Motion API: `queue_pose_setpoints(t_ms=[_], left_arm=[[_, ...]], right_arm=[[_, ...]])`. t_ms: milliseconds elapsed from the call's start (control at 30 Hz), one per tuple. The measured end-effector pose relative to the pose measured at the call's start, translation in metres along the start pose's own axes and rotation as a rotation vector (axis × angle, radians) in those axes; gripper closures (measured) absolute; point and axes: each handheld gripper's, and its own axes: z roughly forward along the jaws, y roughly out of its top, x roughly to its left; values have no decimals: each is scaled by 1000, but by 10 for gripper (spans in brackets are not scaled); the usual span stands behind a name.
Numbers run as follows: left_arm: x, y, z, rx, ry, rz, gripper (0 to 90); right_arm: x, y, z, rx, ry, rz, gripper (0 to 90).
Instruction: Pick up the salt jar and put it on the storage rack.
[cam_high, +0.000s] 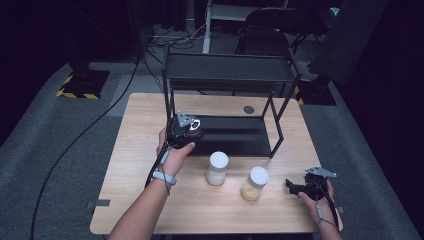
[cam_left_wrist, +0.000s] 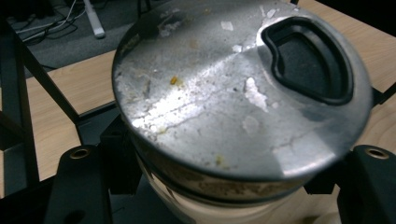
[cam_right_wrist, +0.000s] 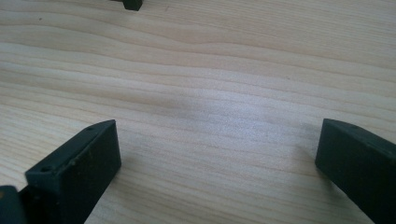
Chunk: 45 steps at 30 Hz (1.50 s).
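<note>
High view: the left gripper hangs at the front edge of the black shelf; the right gripper rests near two white-lidded jars.

Left gripper view: a jar with a scuffed, speckled metal lid and black tab sits clamped between the jaws.

Right gripper view: jaws wide apart, holding nothing, over bare table.

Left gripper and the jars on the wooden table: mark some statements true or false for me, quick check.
1. The left gripper is shut on a jar with a scuffed silver metal lid. True.
2. The right gripper holds a jar. False: its jaws stand open over bare light wooden table.
3. Two white-lidded jars stand on the table. True.
4. Both stand on the black metal shelf rack. False: in front of it.
</note>
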Motion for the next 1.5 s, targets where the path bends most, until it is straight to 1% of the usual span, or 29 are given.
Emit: queue_pose_setpoints(t_ms=[33,67,100,200,267,367,500,533,567,667,867,1200,1300,1333,1500], left_arm=[[1,0,3,1,0,2,303],[3,-1,8,-8,3,-10,303],[3,-1,8,-8,3,-10,303],[4,-2,15,-1,14,-6,303],[8,-2,20,5,10,0,303],[10,-2,26,10,11,-10,303],[11,-3,33,24,18,-11,303],[10,-4,35,22,22,-18,303],[11,-3,35,30,23,-9,303],[13,-6,39,31,10,-24,303],[15,-9,44,42,12,-27,303],[14,-13,54,68,11,-26,303],[12,-12,57,82,13,-13,303],[12,-12,58,84,10,-17,303],[11,-13,61,93,7,-9,303]], right_arm=[[0,0,0,0,0,0,0],[0,0,0,0,0,-1,0],[0,0,0,0,0,-1,0],[0,0,0,0,0,0,0],[0,0,0,0,0,0,0],[0,0,0,0,0,0,0],[0,0,0,0,0,0,0],[0,0,0,0,0,-1,0],[0,0,0,0,0,0,0],[1,0,0,0,-3,2,0],[2,-1,-1,-1,-5,4,0],[3,-2,-2,0,-3,3,0],[3,-2,-2,0,-3,3,0],[3,-2,-2,0,-3,3,0],[3,-1,-2,1,-2,3,0]])
